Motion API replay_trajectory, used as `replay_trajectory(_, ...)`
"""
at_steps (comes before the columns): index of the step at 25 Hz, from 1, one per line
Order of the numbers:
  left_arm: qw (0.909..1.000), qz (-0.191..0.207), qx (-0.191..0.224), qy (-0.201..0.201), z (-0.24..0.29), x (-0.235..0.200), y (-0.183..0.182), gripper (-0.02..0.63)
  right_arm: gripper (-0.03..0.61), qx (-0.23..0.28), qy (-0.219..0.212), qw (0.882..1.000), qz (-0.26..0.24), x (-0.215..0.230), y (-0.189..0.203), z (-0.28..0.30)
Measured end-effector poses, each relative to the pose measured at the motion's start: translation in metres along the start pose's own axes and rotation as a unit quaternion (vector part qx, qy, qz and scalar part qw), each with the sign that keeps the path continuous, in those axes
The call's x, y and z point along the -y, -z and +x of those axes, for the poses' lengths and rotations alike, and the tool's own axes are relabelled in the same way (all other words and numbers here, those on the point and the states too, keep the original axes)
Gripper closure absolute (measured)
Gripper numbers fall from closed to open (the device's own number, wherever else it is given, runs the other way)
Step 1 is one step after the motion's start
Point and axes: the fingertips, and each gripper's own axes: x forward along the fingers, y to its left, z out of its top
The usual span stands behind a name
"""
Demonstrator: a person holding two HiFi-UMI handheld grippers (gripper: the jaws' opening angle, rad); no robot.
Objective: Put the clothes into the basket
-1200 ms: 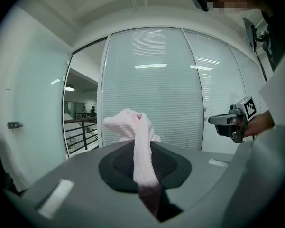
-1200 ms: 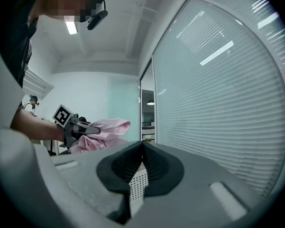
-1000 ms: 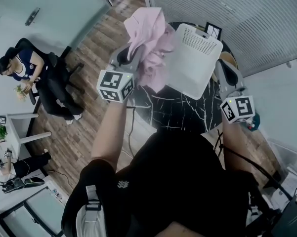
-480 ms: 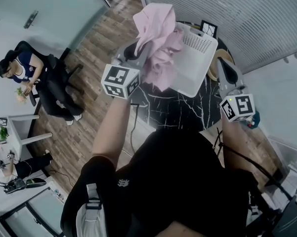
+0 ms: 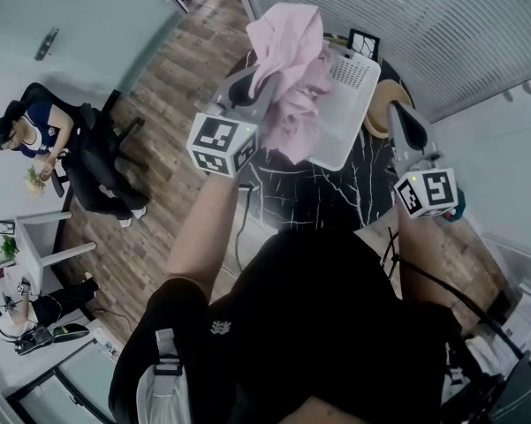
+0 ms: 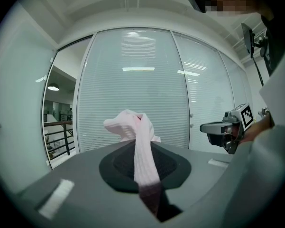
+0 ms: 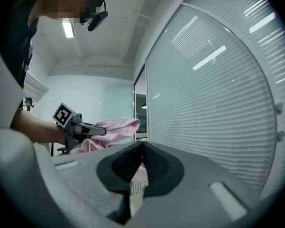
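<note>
**Head view.** A second ago my left hand-held gripper [image 5: 265, 82] carried the pink garment [image 5: 292, 60] beside the left rim of the white basket [image 5: 353, 113], out over the left edge of the counter [image 5: 322, 197]. Now the cloth has swung across. It hangs over the basket's left half, with its lower folds draped at the near-left rim. The basket has shifted toward the counter's far edge, by the blinds [image 5: 424, 16], and is tipped with its mouth toward me. My right hand-held gripper [image 5: 391, 109] is at its right rim.

I judge the garment nearly placed: it needs lowering inside and letting go. The part of the basket's inside that I can see is bare white mesh, and nothing lies in it yet. I cannot tell whether its base touches the counter.

**Left gripper view.** My jaws stand almost together and pinch 1 narrow fold of the pink ribbed cloth [image 6: 144, 158]. The fold rises from the grip and flops over in front. My other hand-held gripper [image 6: 208, 127] shows at the right, well apart.

**Right gripper view.** These jaws are clamped on a thin white perforated wall [image 7: 135, 194], which is the basket's rim, so this side steadies the container. Beyond it, at the left, the pink bundle [image 7: 111, 127] is held up by my left hand-held gripper.
</note>
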Motion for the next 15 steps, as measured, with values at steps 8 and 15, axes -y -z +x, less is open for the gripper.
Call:
replay_trajectory(8, 0.9995, -0.006, -0.020, 0.025, 0.024, 0.020, 0.022, 0.571, 0.577, -0.014, 0.005, 1.000, 0.006, 0.013, 0.011, -0.007)
replay_trajectory(15, 0.9983, -0.006, -0.037, 0.044, 0.044, 0.036, 0.045, 0.571, 0.577, -0.027, 0.014, 0.999, 0.014, 0.025, 0.031, -0.012)
